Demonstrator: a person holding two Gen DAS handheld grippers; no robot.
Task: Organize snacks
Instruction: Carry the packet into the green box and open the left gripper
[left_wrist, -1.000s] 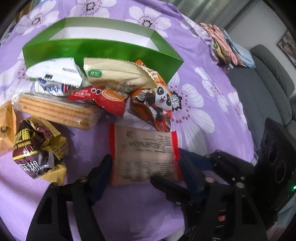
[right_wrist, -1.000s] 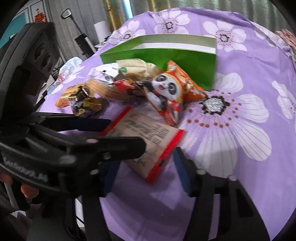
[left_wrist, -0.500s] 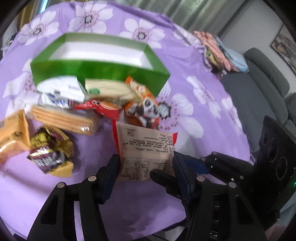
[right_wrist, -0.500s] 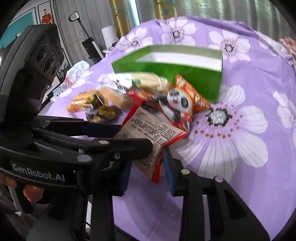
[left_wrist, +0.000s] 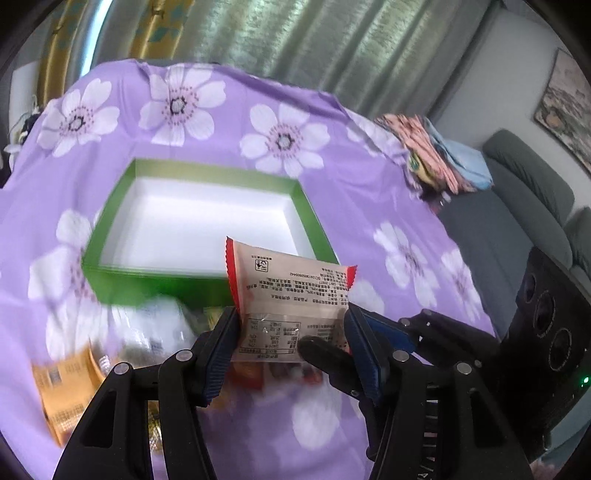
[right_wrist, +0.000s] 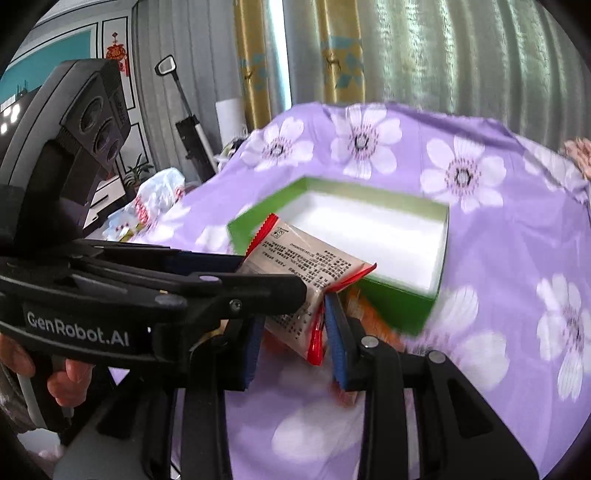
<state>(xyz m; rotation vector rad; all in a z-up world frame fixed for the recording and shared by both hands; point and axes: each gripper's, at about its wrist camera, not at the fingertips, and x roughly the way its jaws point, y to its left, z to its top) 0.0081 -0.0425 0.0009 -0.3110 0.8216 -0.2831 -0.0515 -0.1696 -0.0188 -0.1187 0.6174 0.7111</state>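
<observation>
A: Where's the packet?

B: Both tongs are clenched on 1 red-edged snack packet (left_wrist: 290, 299), lifted clear of the purple cloth (left_wrist: 388, 206). My left gripper (left_wrist: 291, 343) squeezes its sides; my right gripper (right_wrist: 291, 332) pinches its sealed end.

A: And the green box (left_wrist: 122, 275)?

B: Just ahead, empty; the packet's long axis points at its near edge, both tongs tilted downward

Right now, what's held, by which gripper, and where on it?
One red-edged snack packet, gripped by both. Left gripper clamps its lower end across the width; right gripper pinches the red-sealed corner, over the green box.
</observation>
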